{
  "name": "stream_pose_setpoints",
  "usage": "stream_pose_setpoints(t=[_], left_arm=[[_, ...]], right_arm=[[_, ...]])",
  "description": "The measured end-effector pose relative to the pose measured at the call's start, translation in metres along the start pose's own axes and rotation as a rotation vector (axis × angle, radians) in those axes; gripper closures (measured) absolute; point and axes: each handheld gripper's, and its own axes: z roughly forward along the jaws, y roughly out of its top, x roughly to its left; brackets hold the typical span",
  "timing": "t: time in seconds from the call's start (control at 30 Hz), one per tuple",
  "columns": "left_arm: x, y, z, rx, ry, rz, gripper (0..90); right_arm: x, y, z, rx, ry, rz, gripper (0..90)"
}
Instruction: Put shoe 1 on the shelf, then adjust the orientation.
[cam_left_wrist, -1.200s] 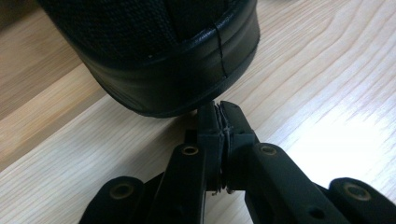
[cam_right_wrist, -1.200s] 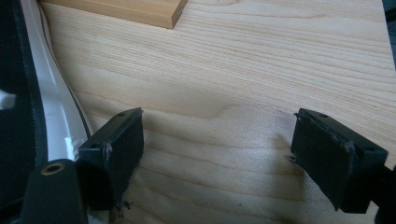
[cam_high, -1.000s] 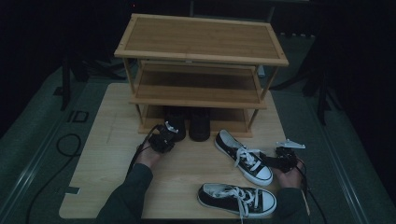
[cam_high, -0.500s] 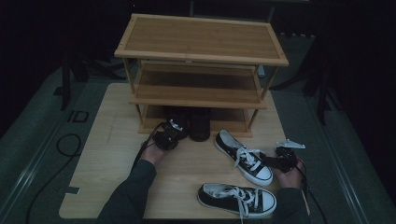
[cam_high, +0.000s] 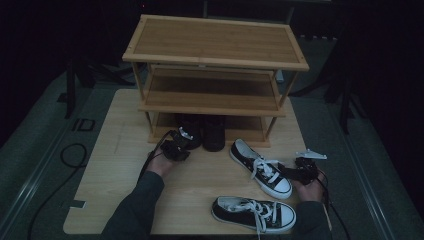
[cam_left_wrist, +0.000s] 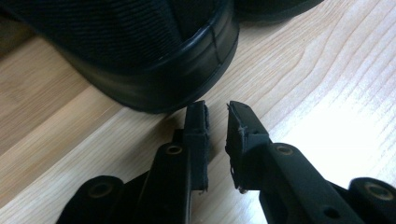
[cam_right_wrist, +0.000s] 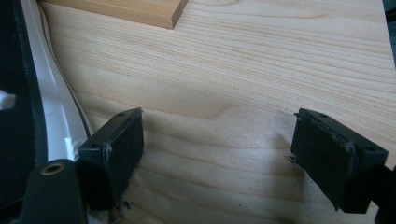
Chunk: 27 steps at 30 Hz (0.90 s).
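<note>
Left gripper (cam_high: 181, 142) sits at the front of the rack's bottom shelf, jaws slightly parted with nothing between them; they have just been opening, which reads as letting go of the left black shoe (cam_high: 190, 131) after sliding it in beside the other black shoe (cam_high: 214, 132). In the left gripper view that shoe's rubber heel (cam_left_wrist: 187, 74) lies just ahead of the jaw tips and a little to their left, not pinched, bare table (cam_left_wrist: 327, 70) off to the right. The pair stands side by side, heels out, probably so the rack (cam_high: 215, 45) fills row by row. Right gripper (cam_high: 292, 172) rests on the table with jaws wide open and empty, just beside the heel end of the upper sneaker (cam_high: 260, 167), likely lined up for the next pick; the lower sneaker (cam_high: 252, 214) lies nearer the table's front edge. The right gripper view gives the detail: the sneaker's white sole stripe (cam_right_wrist: 56, 116) runs just outside the left-hand jaw, wood grain between the jaws, a corner of the rack's base (cam_right_wrist: 140, 11) ahead. The high view gives the layout and both sneakers; the gripper views give jaw gaps and contact that the high view is too dark and small to show.
</note>
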Motion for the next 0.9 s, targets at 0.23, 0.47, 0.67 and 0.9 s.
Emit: stream_pose_setpoints(t=[0.23,0.47,0.67,0.9], left_arm=[[0.006,-0.01,-0.008,-0.007,-0.002,-0.019,68.8],[0.014,-0.023,-0.016,-0.014,0.005,-0.033,64.2],[0.021,-0.034,-0.022,-0.005,0.014,-0.056,62.7],[0.029,-0.048,-0.029,-0.001,0.029,-0.07,62.3]], right_arm=[[0.0,0.0,0.0,0.001,-0.001,0.0,16.7],[0.0,0.0,0.0,0.001,0.0,0.001,16.7],[0.0,0.0,0.0,0.001,-0.001,0.0,16.7],[0.0,0.0,0.0,0.001,-0.001,0.0,16.7]])
